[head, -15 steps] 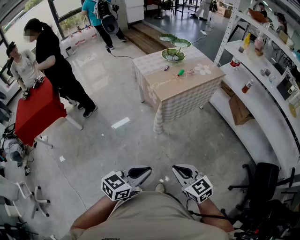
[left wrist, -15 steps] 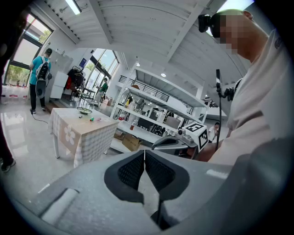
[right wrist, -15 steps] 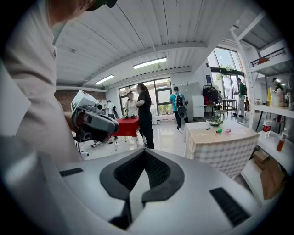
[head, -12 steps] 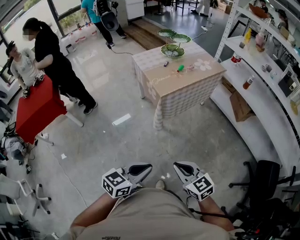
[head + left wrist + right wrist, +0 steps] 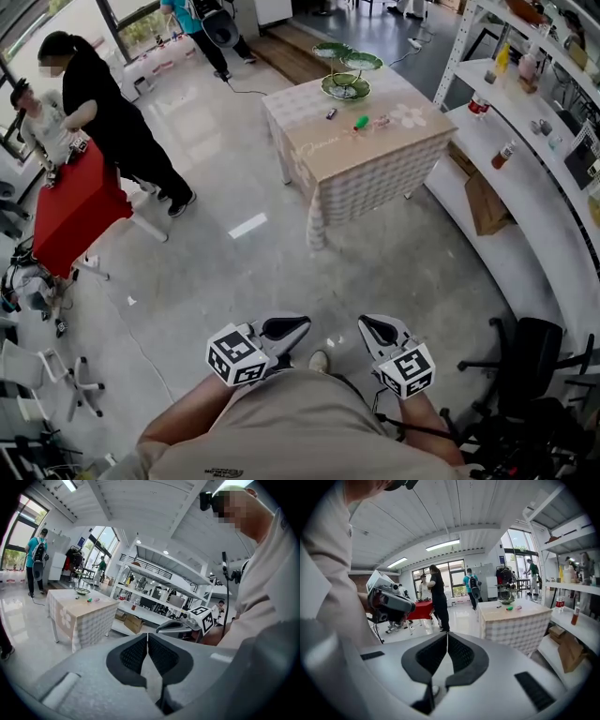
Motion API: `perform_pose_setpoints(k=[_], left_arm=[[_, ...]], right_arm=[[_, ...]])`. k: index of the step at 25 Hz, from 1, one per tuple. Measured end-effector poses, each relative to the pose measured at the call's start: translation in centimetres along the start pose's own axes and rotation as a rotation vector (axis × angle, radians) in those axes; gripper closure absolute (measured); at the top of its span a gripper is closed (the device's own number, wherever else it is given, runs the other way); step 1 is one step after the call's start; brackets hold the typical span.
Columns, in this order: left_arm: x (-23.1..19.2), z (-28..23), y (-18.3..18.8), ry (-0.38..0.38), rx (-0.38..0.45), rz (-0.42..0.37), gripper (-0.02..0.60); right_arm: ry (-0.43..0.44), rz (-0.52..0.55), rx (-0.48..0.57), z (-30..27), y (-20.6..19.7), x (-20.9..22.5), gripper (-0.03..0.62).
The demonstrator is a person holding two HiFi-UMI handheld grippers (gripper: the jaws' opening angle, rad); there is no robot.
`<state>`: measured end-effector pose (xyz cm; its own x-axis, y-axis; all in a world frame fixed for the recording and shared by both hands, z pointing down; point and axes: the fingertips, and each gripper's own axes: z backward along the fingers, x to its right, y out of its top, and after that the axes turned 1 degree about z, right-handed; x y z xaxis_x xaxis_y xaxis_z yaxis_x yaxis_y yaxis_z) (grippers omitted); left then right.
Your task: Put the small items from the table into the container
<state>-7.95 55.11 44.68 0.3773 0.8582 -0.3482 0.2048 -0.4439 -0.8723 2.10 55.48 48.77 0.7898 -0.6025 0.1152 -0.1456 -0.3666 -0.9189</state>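
Head view: two grippers (image 5: 302,324) (image 5: 366,324), one table (image 5: 375,150)

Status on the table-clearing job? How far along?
Nothing looks done: the green item, dark item and pink item lie on the table, near the tiered green dish. In hand: nothing; left gripper and right gripper are shut and empty, far from the table. Left: approach, then every pick and drop.

2 hand-held grippers (image 5: 295,326) (image 5: 370,328), 1 tbl (image 5: 356,159), 3 small items (image 5: 331,113) (image 5: 361,122) (image 5: 382,119), 1 tiered dish (image 5: 345,87).
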Motion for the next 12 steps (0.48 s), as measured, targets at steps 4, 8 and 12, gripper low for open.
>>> perform_pose_setpoints(k=[4,8,12], left_arm=[[-2.0,-0.6,0.2,-0.016,-0.003,0.016,0.569],[-6.0,-1.1,1.2,-0.032,0.004,0.021,0.569],[-11.5,-1.0,4.0,-0.064,0.026,0.014,0.569]], right_arm=[[0.007,-0.010,-0.006,-2.0,0.3,0.9,0.572],[-0.023,-0.016,-0.028,-5.3,1.1,2.6,0.470],[-0.066,-0.014,-0.054,-10.0,3.6,4.8,0.464]])
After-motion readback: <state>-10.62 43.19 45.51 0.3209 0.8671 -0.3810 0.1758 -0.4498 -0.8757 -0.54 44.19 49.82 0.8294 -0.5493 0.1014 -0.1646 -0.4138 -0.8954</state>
